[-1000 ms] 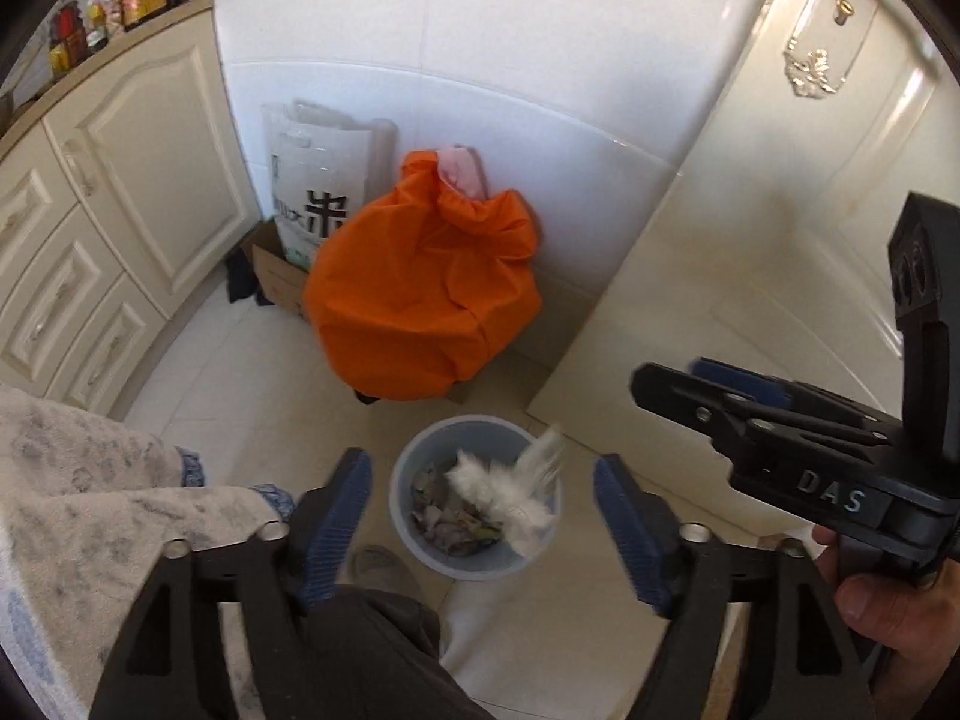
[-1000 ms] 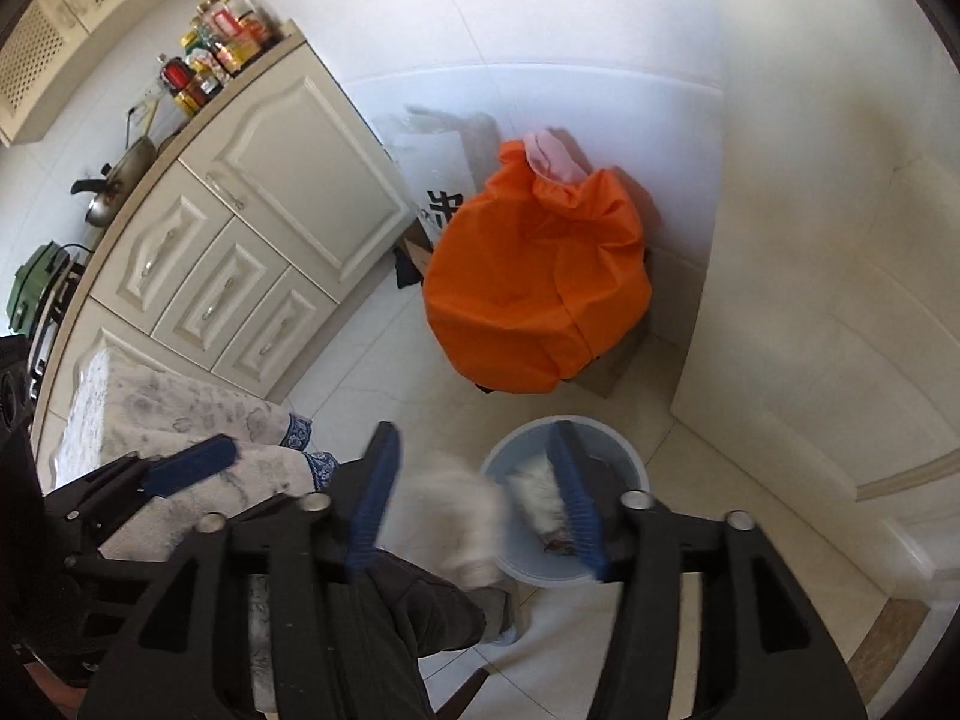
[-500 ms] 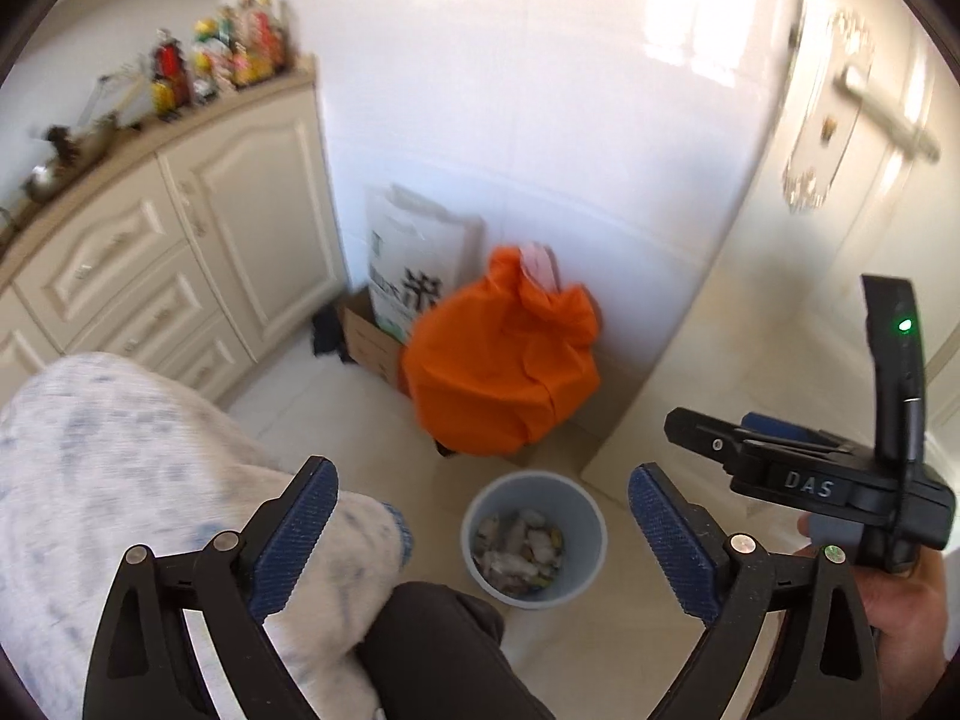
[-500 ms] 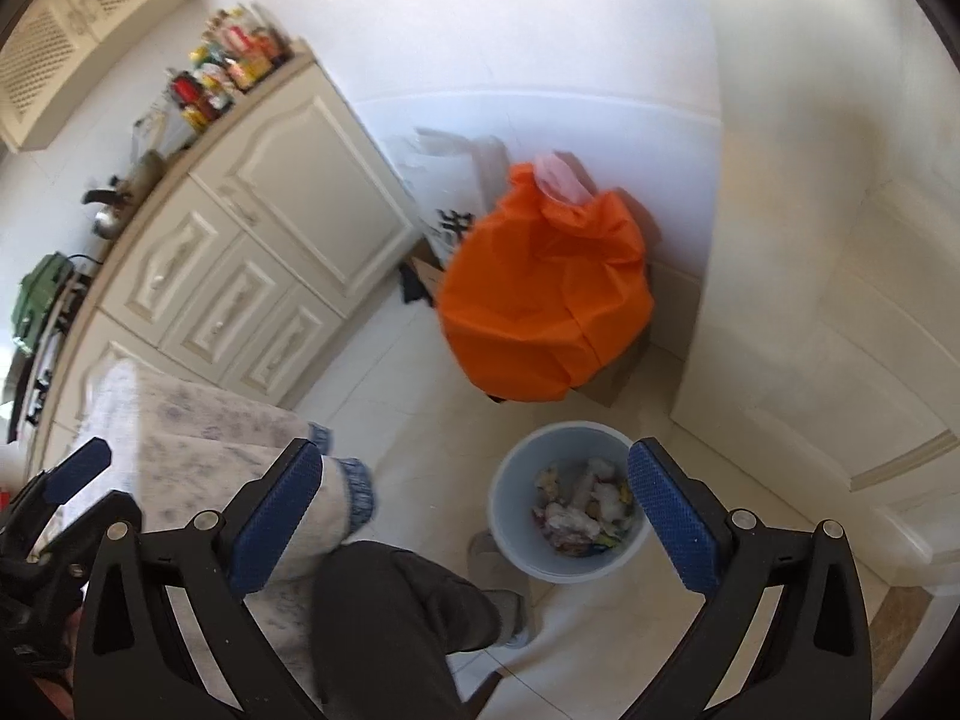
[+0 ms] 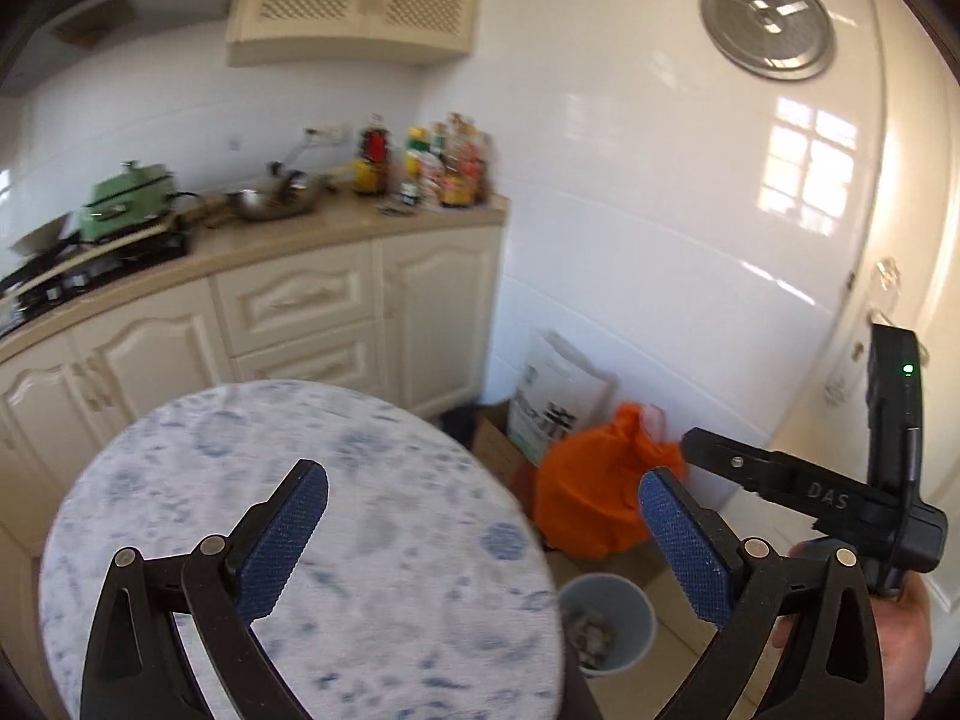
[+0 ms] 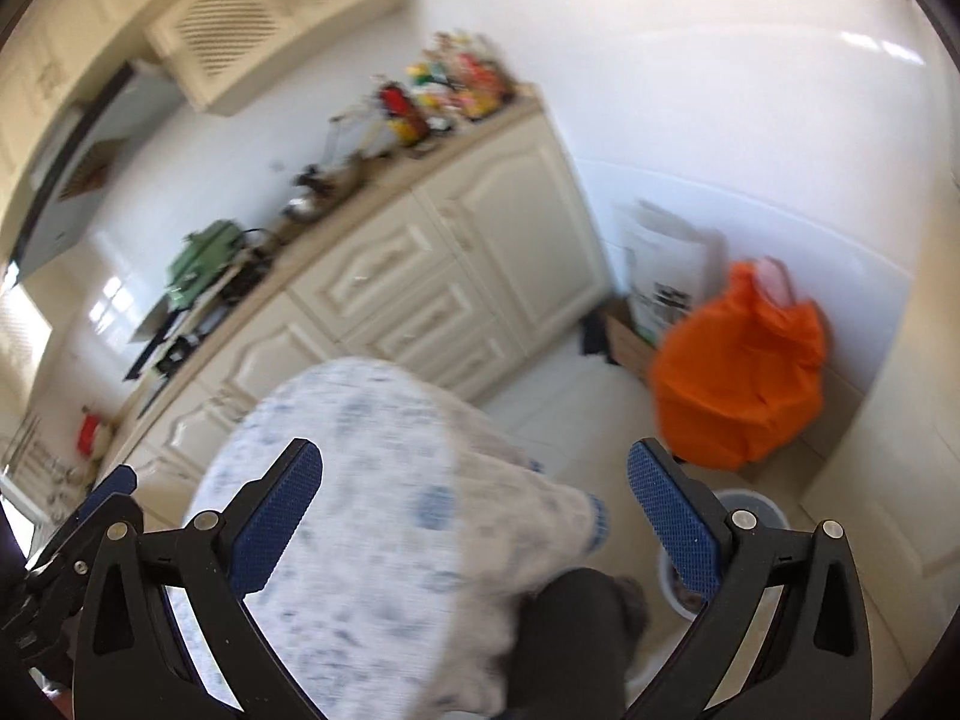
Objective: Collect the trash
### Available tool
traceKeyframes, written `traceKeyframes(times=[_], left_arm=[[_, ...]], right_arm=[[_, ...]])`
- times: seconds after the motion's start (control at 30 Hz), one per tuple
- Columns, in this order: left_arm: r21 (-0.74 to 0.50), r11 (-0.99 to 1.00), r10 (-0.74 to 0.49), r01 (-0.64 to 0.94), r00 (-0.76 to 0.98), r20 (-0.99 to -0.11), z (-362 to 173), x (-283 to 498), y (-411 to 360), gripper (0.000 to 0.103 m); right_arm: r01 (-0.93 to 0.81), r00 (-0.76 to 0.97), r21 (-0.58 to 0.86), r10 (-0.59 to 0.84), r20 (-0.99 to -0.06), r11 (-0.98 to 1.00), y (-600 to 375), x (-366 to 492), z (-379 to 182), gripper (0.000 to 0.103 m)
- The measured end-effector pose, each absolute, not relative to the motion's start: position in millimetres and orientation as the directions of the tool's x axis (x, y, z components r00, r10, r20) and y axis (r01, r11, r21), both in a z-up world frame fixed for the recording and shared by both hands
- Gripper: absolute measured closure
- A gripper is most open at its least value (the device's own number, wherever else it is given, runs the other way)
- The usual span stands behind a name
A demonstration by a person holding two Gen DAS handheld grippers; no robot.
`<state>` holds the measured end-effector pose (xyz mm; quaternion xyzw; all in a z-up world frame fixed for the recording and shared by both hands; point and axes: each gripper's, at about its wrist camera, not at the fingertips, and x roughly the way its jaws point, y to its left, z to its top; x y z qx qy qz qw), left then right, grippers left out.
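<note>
A pale blue bin (image 5: 624,606) stands on the floor tiles with crumpled trash (image 5: 591,636) inside. In the right wrist view only a part of the bin's rim (image 6: 753,504) shows behind a finger. My left gripper (image 5: 485,474) is high above the floor, over the edge of the round table; its jaws are opening and nothing is between them. My right gripper (image 6: 475,450) is open and holds nothing. From the left wrist view the right gripper (image 5: 810,492) hangs at the right, with a hand (image 5: 900,630) below it.
A round table with a white-and-blue cloth (image 5: 300,510) fills the lower left. Behind the bin sit an orange bag (image 5: 588,504), a white printed sack (image 5: 558,402) and a cardboard box. Cream cabinets (image 5: 300,324) carry a worktop with bottles and pans. A dark trouser leg (image 6: 570,630) is below.
White paper dropped from both grippers into the bin. Both grippers then opened wide and rose away from it, swinging up so the tabletop and the worktop came into view.
</note>
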<state>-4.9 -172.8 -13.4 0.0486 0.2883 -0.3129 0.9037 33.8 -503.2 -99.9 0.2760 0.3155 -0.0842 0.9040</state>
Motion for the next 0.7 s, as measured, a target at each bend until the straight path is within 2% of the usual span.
traceKeyframes(times=[0.17,0.47,0.7], left_arm=[[-0.077,0.877,-0.446,0.475,0.741,-0.502,9,-22,-96,0.001],[-0.021,0.968,-0.237,0.251,0.877,-0.419,30,-61,-12,0.001],[-0.041,0.985,-0.171,0.168,0.907,-0.384,22,-94,2,0.001]], right_arm=[[0.225,0.813,0.415,0.065,-0.579,0.882,-450,52,-69,0.000],[0.048,0.838,0.320,0.136,-0.528,0.946,-359,70,-28,0.000],[-0.033,0.840,0.194,0.132,-0.526,0.981,-301,76,-13,0.000]])
